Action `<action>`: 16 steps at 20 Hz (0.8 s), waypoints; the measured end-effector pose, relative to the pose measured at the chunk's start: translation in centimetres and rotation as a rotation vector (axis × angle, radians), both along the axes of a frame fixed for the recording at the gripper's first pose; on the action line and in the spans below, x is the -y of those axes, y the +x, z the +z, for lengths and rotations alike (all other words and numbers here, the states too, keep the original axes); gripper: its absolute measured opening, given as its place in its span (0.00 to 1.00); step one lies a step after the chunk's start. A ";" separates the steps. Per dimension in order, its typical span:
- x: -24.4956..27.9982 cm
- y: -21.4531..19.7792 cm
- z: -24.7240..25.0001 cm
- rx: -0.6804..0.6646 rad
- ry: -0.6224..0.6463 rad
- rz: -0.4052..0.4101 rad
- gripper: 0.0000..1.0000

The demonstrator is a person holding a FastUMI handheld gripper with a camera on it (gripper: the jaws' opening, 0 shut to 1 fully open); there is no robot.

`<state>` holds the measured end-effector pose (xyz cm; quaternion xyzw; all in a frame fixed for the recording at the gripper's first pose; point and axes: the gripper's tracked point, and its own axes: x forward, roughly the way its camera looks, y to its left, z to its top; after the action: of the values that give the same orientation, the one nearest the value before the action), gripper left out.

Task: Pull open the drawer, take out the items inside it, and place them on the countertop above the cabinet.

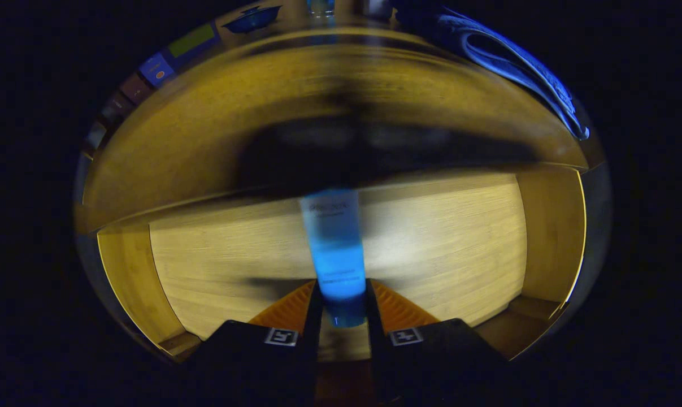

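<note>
My gripper [342,305] points forward and downward into the open light-wood drawer [442,243], its two fingers extending from below into the scene. Left: the drawer's left side wall [129,271] rises beside the pale wooden floor, and my left finger [312,308] presses against the left flank of a translucent blue plastic squeeze tube [336,254]. Centre: the tube stands nearly lengthwise along my line of sight, its darker blue cap end lying between my fingers and its paler end reaching ahead of them, over the drawer floor; whether it rests on the floor or is lifted clear I cannot tell. Both fingers bear on the tube, so the gripper is clamped onto it. Right: my right finger [372,308] presses the tube's other flank, with the drawer's right side wall [552,237] beyond. Above the drawer spreads the yellow-brown wooden countertop [205,124], blurred, bearing a dark shadow.
</note>
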<state>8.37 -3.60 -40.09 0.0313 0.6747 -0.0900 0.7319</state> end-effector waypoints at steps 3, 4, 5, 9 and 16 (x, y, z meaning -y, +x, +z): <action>-0.1 -0.1 0.4 0.006 0.010 -0.003 0.43; -0.1 -0.1 0.5 0.016 0.011 0.001 0.43; 0.0 -0.1 0.8 0.037 0.009 0.008 0.43; -0.2 -1.3 1.8 0.076 0.042 0.017 0.43; -0.1 -3.8 9.5 0.306 0.078 0.033 0.43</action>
<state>4.58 -3.54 -30.61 0.0622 0.5587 -0.0459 0.8257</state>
